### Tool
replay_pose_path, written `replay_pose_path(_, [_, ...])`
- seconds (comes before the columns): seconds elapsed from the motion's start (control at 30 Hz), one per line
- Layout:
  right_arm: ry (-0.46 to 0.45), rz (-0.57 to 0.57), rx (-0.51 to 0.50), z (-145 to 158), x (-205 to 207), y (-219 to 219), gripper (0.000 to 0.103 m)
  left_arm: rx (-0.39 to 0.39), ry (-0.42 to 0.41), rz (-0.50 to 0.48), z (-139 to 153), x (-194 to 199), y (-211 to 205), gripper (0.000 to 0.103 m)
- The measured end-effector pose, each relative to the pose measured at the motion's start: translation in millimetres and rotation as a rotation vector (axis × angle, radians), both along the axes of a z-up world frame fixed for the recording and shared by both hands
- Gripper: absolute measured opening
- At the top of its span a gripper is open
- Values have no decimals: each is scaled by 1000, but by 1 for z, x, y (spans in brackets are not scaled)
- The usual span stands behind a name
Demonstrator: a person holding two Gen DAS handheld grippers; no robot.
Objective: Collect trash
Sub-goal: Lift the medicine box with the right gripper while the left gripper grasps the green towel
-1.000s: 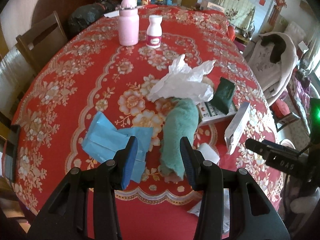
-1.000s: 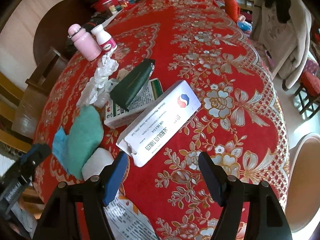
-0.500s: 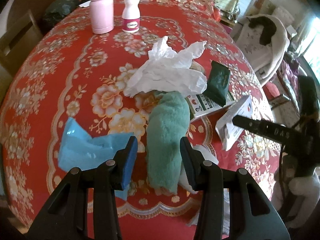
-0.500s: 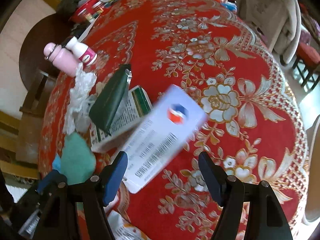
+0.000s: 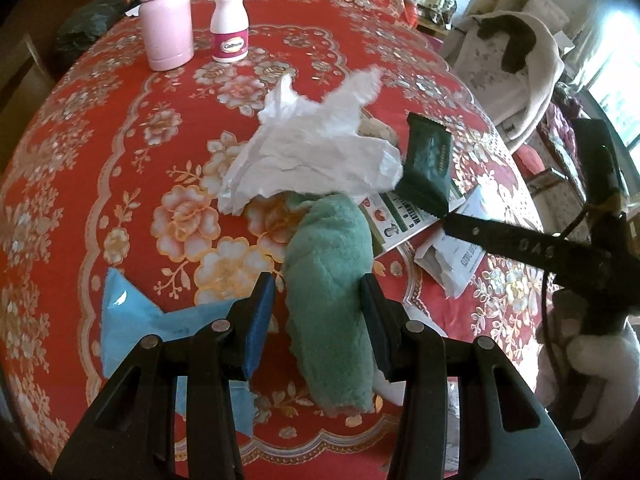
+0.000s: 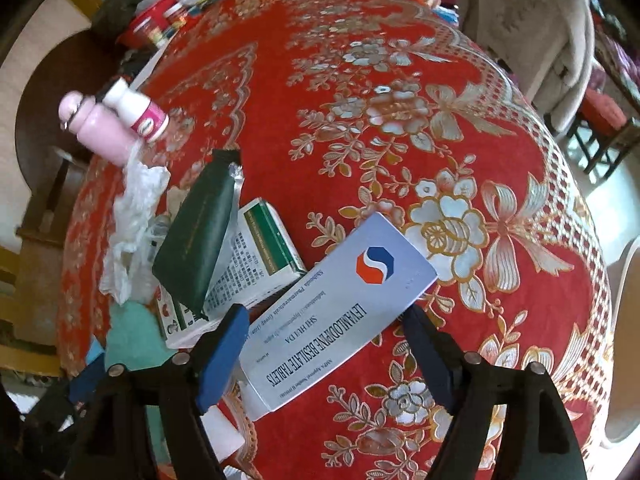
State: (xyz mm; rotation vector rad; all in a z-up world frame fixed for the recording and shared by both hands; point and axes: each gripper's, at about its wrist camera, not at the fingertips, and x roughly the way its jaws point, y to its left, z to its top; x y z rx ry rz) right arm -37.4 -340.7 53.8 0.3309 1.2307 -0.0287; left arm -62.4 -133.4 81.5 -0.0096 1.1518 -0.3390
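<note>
A heap of trash lies on the red flowered tablecloth (image 5: 100, 128). My left gripper (image 5: 318, 300) is open, its jaws on either side of a green fuzzy cloth (image 5: 332, 292). Behind the cloth lie crumpled white tissue (image 5: 316, 152), a dark green sachet (image 5: 428, 168) and a green and white box (image 5: 404, 220). A blue wrapper (image 5: 132, 320) lies to the left. My right gripper (image 6: 320, 344) is open around a white tablet box (image 6: 340, 312), which lies between its jaws; the box also shows in the left wrist view (image 5: 452, 260).
A pink flask (image 5: 166, 28) and a white pill bottle (image 5: 230, 24) stand at the far side. A chair draped with a pale coat (image 5: 516, 68) is off the right edge. A red basin (image 6: 148, 28) and jars sit at the far end.
Both grippers have moved forward. The left now straddles the green cloth more closely. The right has come over the tablet box, which now sits between its jaws.
</note>
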Motion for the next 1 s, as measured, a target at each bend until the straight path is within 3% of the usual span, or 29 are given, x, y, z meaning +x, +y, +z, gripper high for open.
replay_pose_path(0.23, [-35, 49, -54, -1, -9, 5, 82, -2, 7, -7, 0, 2, 2, 42])
replay_pose_path(0.4, [-10, 57, -130, 5, -35, -24, 82, -4, 5, -7, 0, -1, 3, 42])
replay_pose_path(0.5, [25, 12, -117, 6, -46, -50, 82, -9, 12, -7, -2, -1, 1, 42])
replay_pose_path(0.6, [0, -29, -79, 9, -48, -64, 82, -8, 26, -8, -6, 0, -3, 42])
replay_pose_path(0.73, [-6, -30, -90, 6, -41, -59, 82, 26, 17, -8, -11, 4, -11, 44])
replay_pose_path(0.87, [-12, -51, -86, -1, -34, -49, 82, -4, 80, 1, -23, 12, -12, 44])
replay_pose_path(0.9, [-8, -50, -96, -3, -33, -48, 80, -7, 84, 3, -24, 13, -12, 44])
replay_pose_path(0.93, [-12, -45, -119, -2, -34, -46, 74, -9, 90, 6, -25, 13, -12, 44])
replay_pose_path(0.97, [-22, -35, -128, 0, -34, -45, 59, -14, 93, 8, -26, 12, -11, 42])
replay_pose_path(1.0, [-29, -28, -126, 1, -36, -45, 57, -25, 89, 9, -25, 11, -9, 37])
